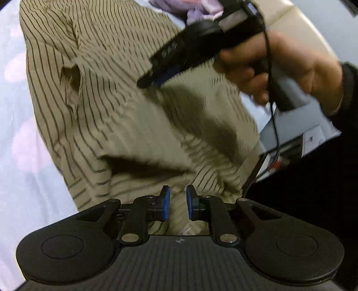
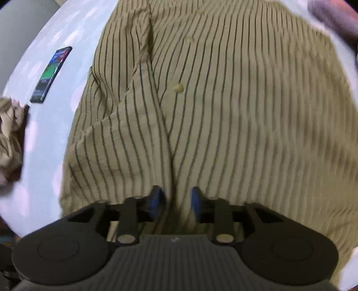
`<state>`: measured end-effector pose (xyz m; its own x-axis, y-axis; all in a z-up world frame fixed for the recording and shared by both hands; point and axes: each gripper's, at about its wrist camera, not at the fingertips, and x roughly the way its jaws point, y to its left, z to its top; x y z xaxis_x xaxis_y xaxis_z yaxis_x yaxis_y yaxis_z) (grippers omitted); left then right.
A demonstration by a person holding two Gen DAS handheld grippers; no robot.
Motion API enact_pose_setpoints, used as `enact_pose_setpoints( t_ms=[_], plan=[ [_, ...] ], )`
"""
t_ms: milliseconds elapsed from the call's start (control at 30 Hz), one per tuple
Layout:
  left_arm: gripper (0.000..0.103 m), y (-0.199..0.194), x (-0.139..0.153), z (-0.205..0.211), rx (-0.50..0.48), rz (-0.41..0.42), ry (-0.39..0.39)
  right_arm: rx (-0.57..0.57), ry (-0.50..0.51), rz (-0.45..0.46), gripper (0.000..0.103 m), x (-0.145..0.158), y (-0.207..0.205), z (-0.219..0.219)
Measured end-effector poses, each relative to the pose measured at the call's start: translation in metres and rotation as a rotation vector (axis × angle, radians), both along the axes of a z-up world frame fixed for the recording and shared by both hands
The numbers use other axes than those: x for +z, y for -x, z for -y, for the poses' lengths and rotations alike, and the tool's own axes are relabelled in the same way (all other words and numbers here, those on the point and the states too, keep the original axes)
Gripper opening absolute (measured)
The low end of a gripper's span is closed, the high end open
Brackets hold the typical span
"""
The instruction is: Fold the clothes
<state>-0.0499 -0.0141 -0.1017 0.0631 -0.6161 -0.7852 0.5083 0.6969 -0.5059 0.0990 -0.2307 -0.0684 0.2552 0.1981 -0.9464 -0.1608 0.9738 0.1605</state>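
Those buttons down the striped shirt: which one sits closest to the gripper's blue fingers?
The large, clear button on the striped shirt, lowest on the placket in the right wrist view. Two fainter buttons, and, lie farther from the right gripper.

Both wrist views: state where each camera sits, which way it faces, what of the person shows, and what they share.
Left wrist: on the left hand-held gripper, angled down over the striped shirt; the person's right hand shows, holding the right hand-held gripper.
Right wrist: on the right hand-held gripper, facing steeply down at the shirt's button placket, a phone to the left; no hand shows.
Shared: the shirt.
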Motion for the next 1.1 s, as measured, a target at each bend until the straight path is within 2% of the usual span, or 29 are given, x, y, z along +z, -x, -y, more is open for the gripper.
enact_pose_setpoints(
  t_ms=[67, 100, 167, 233, 267, 333, 433, 533, 667, 733, 767, 900, 967, 1100],
  plan=[
    [0.014, -0.003, 0.003, -0.011, 0.052, 0.017, 0.000, 0.017, -0.037, 0.063, 0.036, 0.012, 0.004, -0.001],
    [0.018, -0.005, 0.006, -0.018, 0.085, 0.032, 0.000, 0.024, -0.059, 0.094, 0.037, 0.019, 0.005, -0.002],
    [0.026, -0.010, 0.010, -0.030, 0.163, 0.063, -0.006, 0.100, -0.135, 0.130, 0.036, 0.029, 0.013, -0.010],
    [0.028, -0.016, 0.011, -0.039, 0.215, 0.073, -0.020, 0.202, -0.203, 0.133, 0.037, 0.035, 0.024, -0.024],
    [0.028, -0.019, 0.010, -0.040, 0.231, 0.072, -0.031, 0.250, -0.208, 0.134, 0.041, 0.036, 0.031, -0.031],
    [0.028, -0.018, 0.009, -0.044, 0.246, 0.084, -0.058, 0.341, -0.201, 0.137, 0.049, 0.037, 0.045, -0.045],
    [0.029, -0.016, 0.007, -0.049, 0.258, 0.096, -0.092, 0.405, -0.143, 0.117, 0.049, 0.026, 0.063, -0.054],
    [0.028, -0.015, 0.002, -0.049, 0.262, 0.085, -0.081, 0.452, -0.059, 0.054, 0.046, -0.005, 0.077, -0.054],
    [0.028, -0.012, 0.016, -0.049, 0.270, 0.133, -0.015, 0.535, 0.004, 0.012, 0.044, -0.024, 0.098, -0.056],
    [0.030, -0.016, 0.019, -0.047, 0.272, 0.158, 0.019, 0.531, -0.030, 0.018, 0.044, -0.017, 0.099, -0.052],
    [0.035, -0.018, 0.019, -0.045, 0.270, 0.163, 0.017, 0.513, -0.051, 0.027, 0.045, -0.013, 0.098, -0.049],
    [0.037, -0.023, 0.010, -0.041, 0.299, 0.154, -0.058, 0.423, -0.063, 0.108, 0.046, 0.006, 0.090, -0.031],
    [0.037, -0.025, 0.007, -0.045, 0.324, 0.128, -0.046, 0.362, -0.060, 0.150, 0.049, 0.017, 0.075, -0.024],
    [0.041, -0.025, 0.003, -0.046, 0.329, 0.146, -0.064, 0.215, -0.093, 0.202, 0.055, 0.036, 0.026, -0.019]
  ],
)
